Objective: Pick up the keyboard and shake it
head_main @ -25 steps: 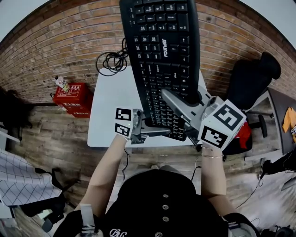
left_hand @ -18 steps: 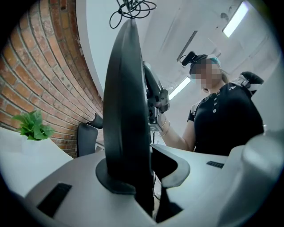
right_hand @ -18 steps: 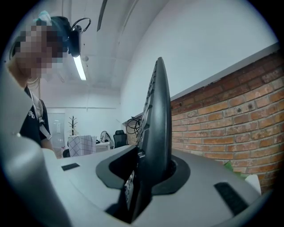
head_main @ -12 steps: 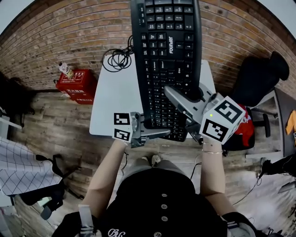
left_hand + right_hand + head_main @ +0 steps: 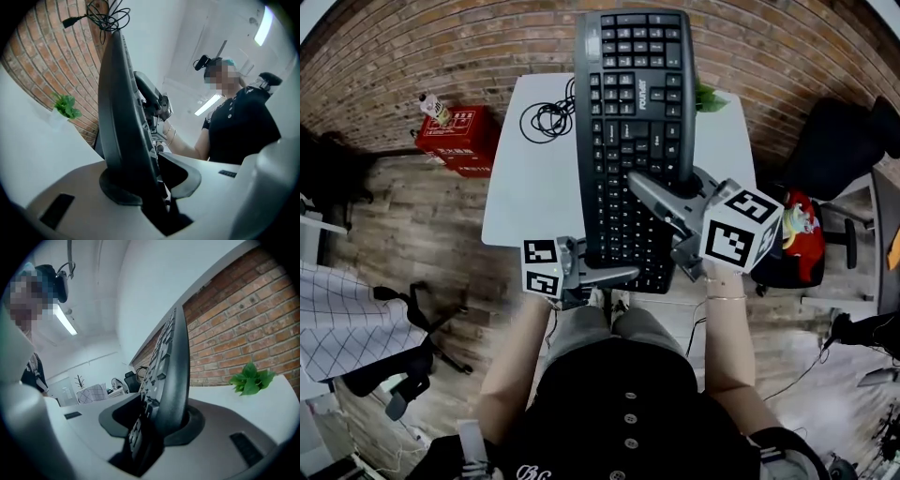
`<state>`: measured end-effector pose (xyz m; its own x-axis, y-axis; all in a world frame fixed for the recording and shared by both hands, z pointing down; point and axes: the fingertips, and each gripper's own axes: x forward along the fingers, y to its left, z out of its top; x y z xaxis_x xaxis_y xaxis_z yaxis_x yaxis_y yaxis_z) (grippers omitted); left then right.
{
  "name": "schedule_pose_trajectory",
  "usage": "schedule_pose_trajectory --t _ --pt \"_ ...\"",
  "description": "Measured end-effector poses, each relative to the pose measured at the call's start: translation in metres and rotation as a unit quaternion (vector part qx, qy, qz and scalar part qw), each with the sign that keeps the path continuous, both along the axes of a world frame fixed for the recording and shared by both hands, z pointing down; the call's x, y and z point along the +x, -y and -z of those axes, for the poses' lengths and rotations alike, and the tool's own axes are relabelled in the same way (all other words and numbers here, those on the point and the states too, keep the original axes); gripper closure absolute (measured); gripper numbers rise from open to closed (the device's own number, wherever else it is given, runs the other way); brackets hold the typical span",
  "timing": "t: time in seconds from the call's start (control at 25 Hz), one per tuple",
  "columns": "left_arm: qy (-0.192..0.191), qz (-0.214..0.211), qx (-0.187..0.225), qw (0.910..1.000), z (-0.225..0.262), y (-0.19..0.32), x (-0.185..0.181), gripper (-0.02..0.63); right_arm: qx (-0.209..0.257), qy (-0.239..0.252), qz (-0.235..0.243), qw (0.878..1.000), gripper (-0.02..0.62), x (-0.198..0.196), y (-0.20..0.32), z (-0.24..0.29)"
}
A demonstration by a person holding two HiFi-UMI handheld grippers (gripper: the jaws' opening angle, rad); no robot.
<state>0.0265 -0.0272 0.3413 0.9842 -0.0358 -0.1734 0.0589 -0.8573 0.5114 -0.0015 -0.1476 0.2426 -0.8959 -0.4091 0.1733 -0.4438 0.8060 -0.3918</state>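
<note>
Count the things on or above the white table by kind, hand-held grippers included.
keyboard: 1
hand-held gripper: 2, the left hand-held gripper and the right hand-held gripper, whose jaws are opening with the keyboard between them
coiled cable: 1
green plant: 1
Total: 5

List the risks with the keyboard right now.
1. The right gripper's fingers are opening around the keyboard. Held mainly by the left gripper at its near edge, it may twist or drop onto the table.
2. The coiled cable could snag during shaking.
</note>
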Motion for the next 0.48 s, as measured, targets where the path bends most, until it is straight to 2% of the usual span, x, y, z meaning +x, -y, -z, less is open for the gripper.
schedule_pose_trajectory --t 0.24,0.48 --pt "-0.007 0.022 -0.065 0.9977 -0.03 -0.018 -0.001 0.489 -0.075 -0.017 0.023 0.997 0.43 -0.006 -0.002 -0.055" --pt "0.011 0.027 -0.118 0.9926 -0.06 -0.034 -0.002 0.479 -0.153 -0.002 0.024 0.988 0.423 -0.003 -0.007 -0.106"
